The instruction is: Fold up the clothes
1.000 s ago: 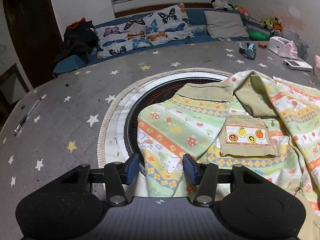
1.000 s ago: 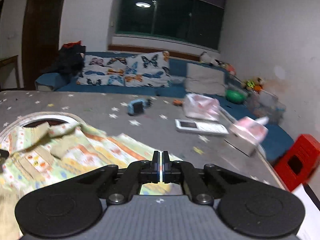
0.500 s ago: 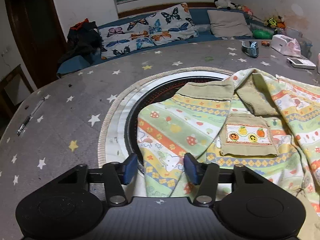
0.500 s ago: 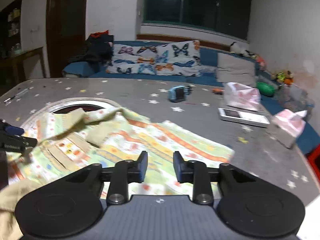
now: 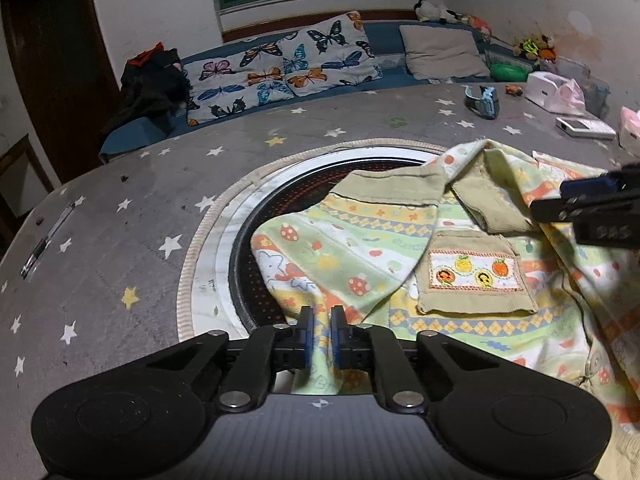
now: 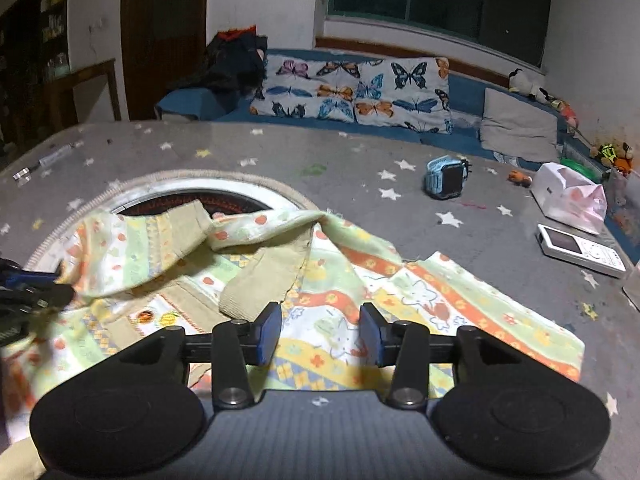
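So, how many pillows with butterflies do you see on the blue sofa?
2. One butterfly pillow lies on the left, beside the dark clothes pile; the other butterfly pillow leans against its right side. Further right lies a plain grey cushion. None seems hidden.

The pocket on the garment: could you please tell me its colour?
Beige pocket, white fruit-embroidered band; left wrist view.

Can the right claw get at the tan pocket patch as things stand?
Probably yes: the right claw is open above the garment, and the pocket patch lies exposed; the left claw grips the hem elsewhere.
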`<act>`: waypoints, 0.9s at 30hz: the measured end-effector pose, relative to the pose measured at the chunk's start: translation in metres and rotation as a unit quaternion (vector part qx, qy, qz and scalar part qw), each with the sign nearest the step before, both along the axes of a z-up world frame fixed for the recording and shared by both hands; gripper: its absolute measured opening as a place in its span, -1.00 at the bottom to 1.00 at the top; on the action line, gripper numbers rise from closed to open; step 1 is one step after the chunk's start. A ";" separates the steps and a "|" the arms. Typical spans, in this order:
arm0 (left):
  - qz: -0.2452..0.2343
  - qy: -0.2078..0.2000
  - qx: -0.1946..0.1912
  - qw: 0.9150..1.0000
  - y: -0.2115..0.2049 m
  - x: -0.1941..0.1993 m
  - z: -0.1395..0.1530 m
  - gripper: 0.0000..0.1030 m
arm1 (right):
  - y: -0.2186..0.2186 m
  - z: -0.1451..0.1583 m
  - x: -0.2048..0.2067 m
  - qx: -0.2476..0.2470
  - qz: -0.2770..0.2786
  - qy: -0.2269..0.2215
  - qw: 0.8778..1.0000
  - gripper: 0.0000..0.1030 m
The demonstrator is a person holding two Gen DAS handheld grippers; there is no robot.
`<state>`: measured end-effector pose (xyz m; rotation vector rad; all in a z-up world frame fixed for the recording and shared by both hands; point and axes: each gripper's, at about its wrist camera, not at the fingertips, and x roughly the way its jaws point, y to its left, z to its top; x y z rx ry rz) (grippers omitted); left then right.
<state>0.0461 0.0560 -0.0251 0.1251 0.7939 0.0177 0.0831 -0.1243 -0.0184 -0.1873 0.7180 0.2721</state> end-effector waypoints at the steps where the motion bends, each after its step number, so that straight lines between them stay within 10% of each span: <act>1: 0.003 -0.001 -0.003 1.000 0.002 -0.001 0.001 -0.87 | 0.000 -0.002 0.001 -0.004 -0.004 0.000 1.000 -0.29; 7: 0.024 -0.011 -0.014 1.000 0.011 -0.006 0.005 -0.90 | -0.011 0.001 -0.006 -0.003 -0.027 -0.016 1.000 -0.93; 27: 0.114 -0.051 -0.013 0.992 0.054 -0.082 0.023 -0.92 | -0.103 0.045 -0.109 -0.037 -0.110 -0.109 0.987 -0.95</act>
